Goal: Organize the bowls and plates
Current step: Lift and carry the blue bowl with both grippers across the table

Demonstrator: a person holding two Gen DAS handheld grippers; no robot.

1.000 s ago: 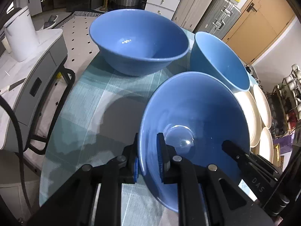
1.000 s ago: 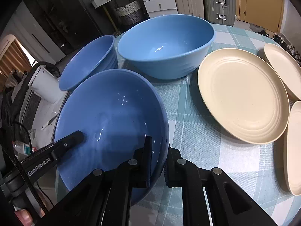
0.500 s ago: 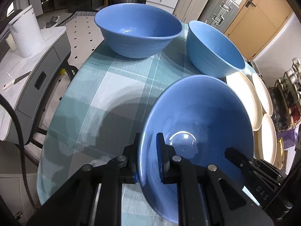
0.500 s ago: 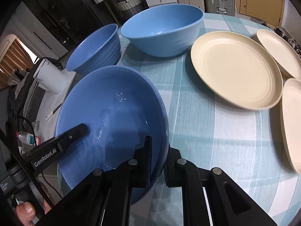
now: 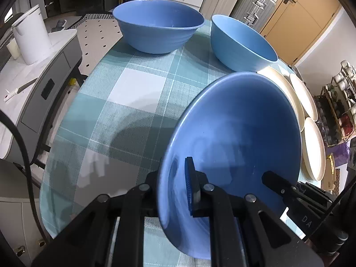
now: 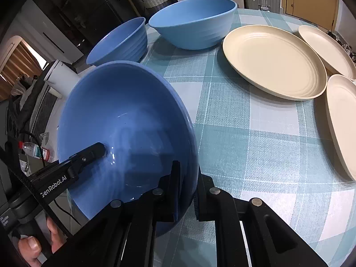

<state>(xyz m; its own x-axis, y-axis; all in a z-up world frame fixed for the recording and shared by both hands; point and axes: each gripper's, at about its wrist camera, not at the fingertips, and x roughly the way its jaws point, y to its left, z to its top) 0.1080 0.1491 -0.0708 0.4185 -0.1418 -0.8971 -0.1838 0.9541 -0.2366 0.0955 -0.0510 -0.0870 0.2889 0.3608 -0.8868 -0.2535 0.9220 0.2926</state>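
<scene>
**Both tongs clamp one blue bowl by opposite sides of its rim**

The left gripper (image 5: 172, 189) is closed on the near-left rim of the held bowl (image 5: 240, 133): one finger lies inside against the wall, the other outside behind the rim. The right gripper (image 6: 188, 187) is likewise clamped on the same bowl's rim at the opposite side, one finger inside, one outside. In each wrist view the tip of the other tool reaches in over the far rim. The held bowl (image 6: 124, 120) is tilted, its opening turned towards the cameras, and it sits above the near part of the table (image 5: 133, 89), which wears a teal and white checked cloth; a shadow lies on the cloth under it.

Further off on the table stand two more blue bowls, upright and apart from each other: a wide ribbed bowl (image 5: 159, 25) at the far edge and a lighter bowl (image 5: 242, 44) just beside the plates. Three cream plates lie flat to the right: a large plate (image 6: 273, 61), a far plate (image 6: 327, 49) and a near plate (image 6: 342, 120), close together, edges nearly meeting.

A hand (image 6: 37, 242) grips the left tool's handle at the lower left of the right wrist view. Off the table to the left stands a white kettle (image 5: 31, 37) on a grey side cabinet (image 5: 44, 84)
</scene>
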